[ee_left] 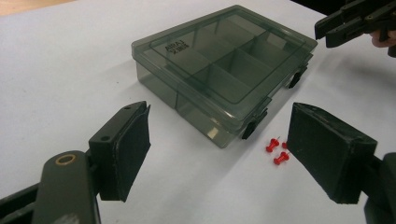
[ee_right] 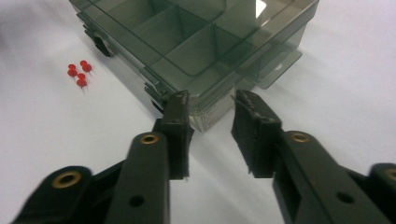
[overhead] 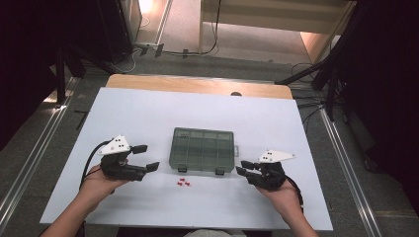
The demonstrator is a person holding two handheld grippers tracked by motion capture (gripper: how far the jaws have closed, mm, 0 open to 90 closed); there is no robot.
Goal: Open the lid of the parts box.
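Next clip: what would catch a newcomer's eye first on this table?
The smoky see-through box with its lid shut sits mid-table on the white sheet, its compartments looking empty. A few red pushpins lie loose just in front of it. An open tool flanks it on each side, the left tool and the right tool, neither holding anything.

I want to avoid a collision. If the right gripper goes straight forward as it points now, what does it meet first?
Probably the near corner of the smoky transparent plastic compartment box: the right gripper, open and empty, points straight at it. The small red pushpins lie off to the side.
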